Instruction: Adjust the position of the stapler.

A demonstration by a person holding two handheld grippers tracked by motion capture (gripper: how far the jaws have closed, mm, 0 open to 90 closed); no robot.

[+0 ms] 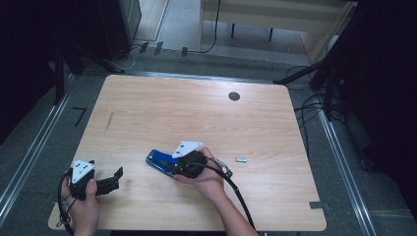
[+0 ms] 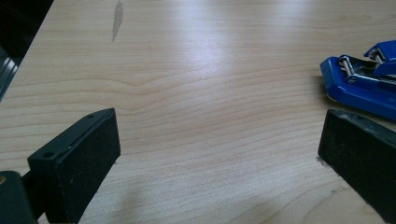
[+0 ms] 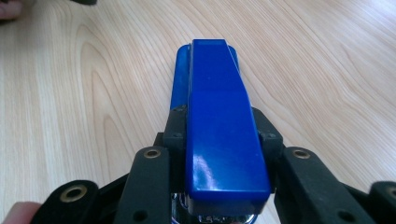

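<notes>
The right gripper (image 1: 173,164) has its two black jaws closed against the sides of a blue stapler (image 1: 161,162), gripping it near its back end. In the right gripper view the stapler (image 3: 219,126) runs straight out ahead from between the jaws, its glossy top arm facing up and its nose pointing away over the wooden table (image 3: 70,102). From the high view the person's right hand (image 1: 206,179) wraps the gripper body from behind, the grey three-cornered plate sits on top, and the cable trails back toward the table's near edge.

The left gripper (image 1: 114,179) sits well off to the stapler's side, near the table's (image 1: 196,113) near corner, held in the left hand (image 1: 81,196). Its jaws stand wide apart with nothing between them but bare wood; in the left gripper view, the stapler's front end (image 2: 362,86) lies just beyond the far-side jaw, showing metal parts under the raised blue arm.

Behind the right gripper, just beside its cable, a small silver piece (image 1: 223,168) lies on the wood, and a little farther out lies a small grey object (image 1: 241,159). I cannot tell what either one is.
</notes>
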